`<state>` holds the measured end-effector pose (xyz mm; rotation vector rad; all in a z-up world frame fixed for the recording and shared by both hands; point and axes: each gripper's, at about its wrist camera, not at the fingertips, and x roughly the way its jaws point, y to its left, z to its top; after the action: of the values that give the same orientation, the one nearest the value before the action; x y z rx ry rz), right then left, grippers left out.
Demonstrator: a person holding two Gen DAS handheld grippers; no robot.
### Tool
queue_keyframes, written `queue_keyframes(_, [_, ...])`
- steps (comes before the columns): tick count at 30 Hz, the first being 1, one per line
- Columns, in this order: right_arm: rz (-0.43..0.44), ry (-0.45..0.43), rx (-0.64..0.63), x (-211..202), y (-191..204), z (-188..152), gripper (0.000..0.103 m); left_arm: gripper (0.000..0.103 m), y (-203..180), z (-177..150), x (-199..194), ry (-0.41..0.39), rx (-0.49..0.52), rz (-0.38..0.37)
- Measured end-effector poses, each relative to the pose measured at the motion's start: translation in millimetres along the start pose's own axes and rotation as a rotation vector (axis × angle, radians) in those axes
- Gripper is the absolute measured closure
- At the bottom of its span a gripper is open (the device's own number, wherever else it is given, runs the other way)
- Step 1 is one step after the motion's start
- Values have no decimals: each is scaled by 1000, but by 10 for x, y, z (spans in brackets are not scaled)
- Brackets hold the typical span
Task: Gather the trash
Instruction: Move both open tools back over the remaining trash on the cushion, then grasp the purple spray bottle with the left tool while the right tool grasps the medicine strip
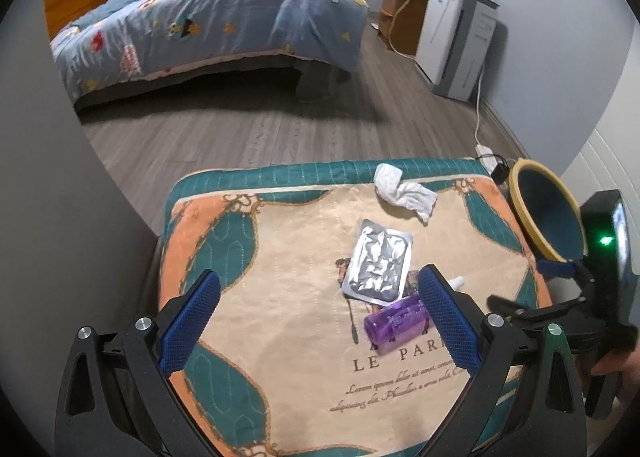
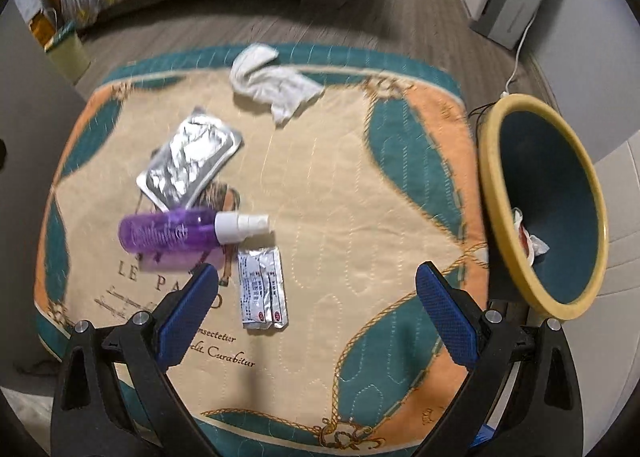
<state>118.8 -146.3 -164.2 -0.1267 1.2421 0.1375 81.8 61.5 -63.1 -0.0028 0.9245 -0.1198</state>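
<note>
Both pairs of jaws stand wide apart and hold nothing. The left gripper hangs above the near part of a quilted tabletop, its blue-padded fingers spread to either side. Its right finger covers the cap end of a purple spray bottle lying on its side. Just beyond the bottle, touching or nearly touching it, lies a crumpled silver foil blister sheet. Farther still, near the far edge of the cloth, lies a crumpled white tissue. At the right edge of that view the right gripper's black body shows with a green light, in front of a bin.

The right gripper hangs above the near middle of the tabletop, spread as wide as the left. Between its fingers, closer to the left one, lie small silver sachets printed in red and dark text, flat on the cloth. Just beyond them to the left lies the purple spray bottle, its white nozzle pointing right. The foil blister sheet lies beyond the bottle, and the white tissue sits near the far edge. Off the right side of the tabletop stands a round trash bin with a yellow rim and dark blue inside, holding a scrap of white and red waste.

Beyond the tabletop runs a grey wood floor, and far off stands a bed with a blue patterned cover.
</note>
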Motion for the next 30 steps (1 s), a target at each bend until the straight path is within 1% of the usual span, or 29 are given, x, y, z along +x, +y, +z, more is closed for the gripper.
queue_keyframes(5, [20, 48, -30, 177, 138, -37, 7, 5, 20, -9, 98, 35, 13, 10])
queue_keyframes(9, [28, 73, -57, 272, 231, -49, 13, 5, 7, -20, 156, 52, 30, 25])
queue_keyframes(11, [31, 85, -68, 322, 275, -66, 14, 5, -5, -14, 178, 58, 29, 25])
queue_keyframes(13, [29, 90, -89, 367, 332, -81, 19, 5, -17, -7, 193, 61, 25, 20])
queue_keyframes(15, [22, 97, -117, 407, 387, -112, 21, 5, -32, -2, 206, 63, 27, 18])
queue_keyframes(17, [6, 100, -147, 433, 421, -134, 26, 5, -63, 1, 229, 69, 36, 19])
queue_keyframes(18, [2, 101, -157, 439, 428, -137, 30, 5, -81, -2, 243, 73, 42, 21])
queue_keyframes(19, [5, 101, -160, 442, 421, -135, 35, 5, -97, -3, 255, 75, 46, 22])
queue_keyframes(20, [12, 101, -160, 439, 417, -139, 36, 5, -118, -5, 268, 78, 52, 22])
queue_keyframes(22, [26, 98, -163, 429, 412, -126, 47, 5, -157, -15, 297, 83, 67, 24])
queue_keyframes(26, [41, 98, -173, 400, 340, -121, 59, 5, -259, -46, 383, 94, 114, 30])
queue_keyframes(28, [40, 101, -178, 383, 281, -115, 71, 5, -310, -66, 428, 102, 135, 25])
queue_keyframes(30, [50, 109, -173, 371, 217, -112, 72, 5, -366, -88, 482, 112, 156, 16])
